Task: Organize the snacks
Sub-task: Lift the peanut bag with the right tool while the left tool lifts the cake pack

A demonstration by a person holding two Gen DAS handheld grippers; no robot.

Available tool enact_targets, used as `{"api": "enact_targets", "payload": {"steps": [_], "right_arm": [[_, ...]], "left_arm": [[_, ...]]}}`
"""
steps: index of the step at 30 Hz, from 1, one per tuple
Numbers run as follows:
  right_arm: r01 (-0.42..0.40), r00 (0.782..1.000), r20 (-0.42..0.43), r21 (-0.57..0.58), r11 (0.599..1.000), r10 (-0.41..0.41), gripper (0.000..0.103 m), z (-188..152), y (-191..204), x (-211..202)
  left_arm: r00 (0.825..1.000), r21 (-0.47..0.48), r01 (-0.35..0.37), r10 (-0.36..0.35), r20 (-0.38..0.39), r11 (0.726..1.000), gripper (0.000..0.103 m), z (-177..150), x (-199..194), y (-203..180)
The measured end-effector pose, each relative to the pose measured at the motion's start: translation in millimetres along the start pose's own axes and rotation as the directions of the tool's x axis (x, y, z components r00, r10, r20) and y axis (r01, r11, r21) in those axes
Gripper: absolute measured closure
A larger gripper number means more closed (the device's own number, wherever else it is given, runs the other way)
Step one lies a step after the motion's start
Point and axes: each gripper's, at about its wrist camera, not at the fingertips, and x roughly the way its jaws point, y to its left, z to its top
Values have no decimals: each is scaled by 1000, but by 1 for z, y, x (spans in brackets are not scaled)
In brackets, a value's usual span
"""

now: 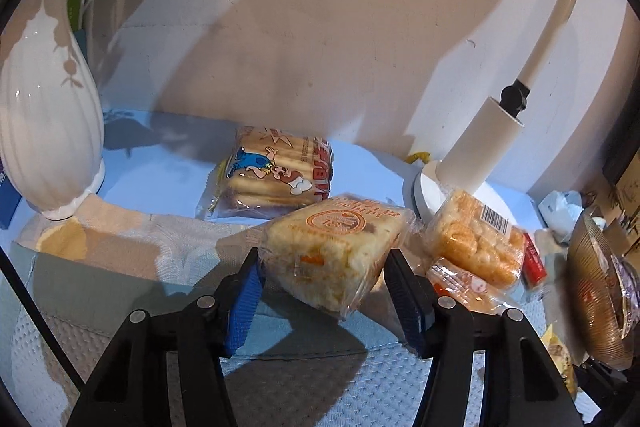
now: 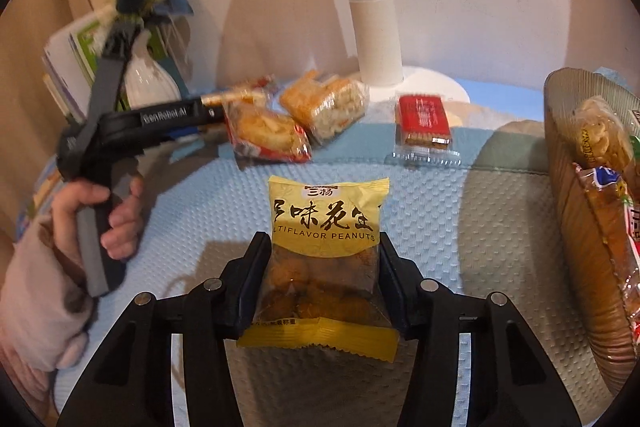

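Note:
My left gripper [image 1: 325, 261] is shut on a clear-wrapped rice cake pack [image 1: 332, 231] with an orange round print, held tilted just above the blue cloth. In the right wrist view the left gripper [image 2: 212, 111] reaches in from the left, held by a hand [image 2: 116, 211]. My right gripper [image 2: 324, 245] is shut on a yellow peanut packet [image 2: 326, 211], its pads pressing both sides of the clear lower half. A brown woven basket [image 2: 576, 187] with several snack packs in it stands at the right.
On the cloth lie a cartoon-printed biscuit pack [image 1: 276, 173], an orange puffed snack pack [image 1: 476, 239], a small sausage packet [image 1: 460, 283] and a red biscuit pack [image 2: 424, 119]. A white vase [image 1: 48, 131] stands at the left and a white lamp base [image 1: 480, 151] by the wall.

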Motion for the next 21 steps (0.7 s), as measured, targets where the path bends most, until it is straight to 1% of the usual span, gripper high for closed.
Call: {"api": "enact_targets", "payload": {"steps": [3, 5, 9, 10, 12, 15, 16, 17, 19, 20, 21], "right_arm": [[-15, 1000, 20, 17, 1000, 15, 53, 0, -2, -2], [-21, 1000, 16, 30, 999, 21, 53, 2, -5, 0], [-49, 999, 2, 42, 998, 49, 53, 3, -8, 4], [-48, 999, -5, 41, 998, 48, 53, 3, -8, 5], [-50, 999, -15, 38, 998, 50, 53, 3, -7, 7], [-57, 998, -25, 39, 998, 58, 52, 1, -5, 7], [-60, 998, -33, 41, 997, 61, 51, 1, -4, 8], [-62, 997, -44, 44, 997, 64, 51, 1, -5, 10], [-59, 996, -56, 50, 997, 62, 50, 1, -5, 13], [-62, 996, -57, 51, 997, 65, 50, 0, -5, 13], [-67, 996, -54, 54, 996, 69, 50, 1, -5, 12]], "left_arm": [[1000, -1, -3, 3, 12, 1000, 45, -1, -3, 0], [1000, 0, -3, 3, 17, 1000, 45, 0, -4, 0], [1000, 12, 22, -22, 12, 1000, 45, -1, -8, 1], [1000, 23, 28, -28, -1, 999, 45, -2, -8, 0], [997, 62, 45, -41, -67, 997, 45, -7, -8, -1], [992, 114, 42, -28, -126, 993, 45, -14, -8, -6], [992, 139, 33, -15, -128, 990, 45, -13, -9, -8], [992, 157, 24, -5, -123, 987, 42, -12, -9, -10], [993, 185, 30, -8, -118, 982, 35, -9, -6, -15], [993, 207, 32, -8, -118, 978, 30, -7, -2, -18], [993, 237, 25, 4, -120, 971, 28, -5, 3, -21]]}}
